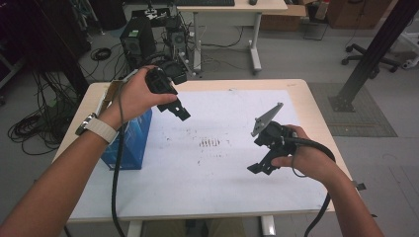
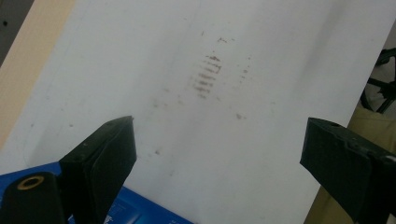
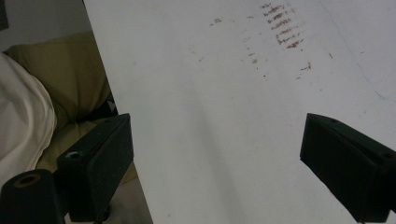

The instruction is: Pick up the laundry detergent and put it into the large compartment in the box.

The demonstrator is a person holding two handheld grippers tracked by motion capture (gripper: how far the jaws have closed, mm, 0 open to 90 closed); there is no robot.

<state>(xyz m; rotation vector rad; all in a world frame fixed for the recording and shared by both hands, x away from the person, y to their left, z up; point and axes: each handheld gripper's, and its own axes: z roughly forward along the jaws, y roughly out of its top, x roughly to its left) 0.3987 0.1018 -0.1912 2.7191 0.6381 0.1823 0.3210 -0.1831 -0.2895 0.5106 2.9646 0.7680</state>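
A person holds two black grippers above a white sheet (image 1: 207,168) that covers the table. My left gripper (image 1: 177,109) hangs over the sheet's back left part, just right of a blue box (image 1: 129,140). Its jaws stand wide apart with nothing between them, as the left gripper view shows (image 2: 217,149). My right gripper (image 1: 261,165) is held above the sheet's right side and points down toward the person. Its jaws are also wide apart and empty (image 3: 217,154). A patch of brown smudges (image 1: 209,143) marks the sheet's middle.
The blue box stands at the table's left edge under the left forearm. Beyond the table are computer towers (image 1: 138,42), cables on the floor, a white desk (image 1: 232,10) and an office chair base (image 1: 370,61). A black post (image 1: 375,49) rises at the right.
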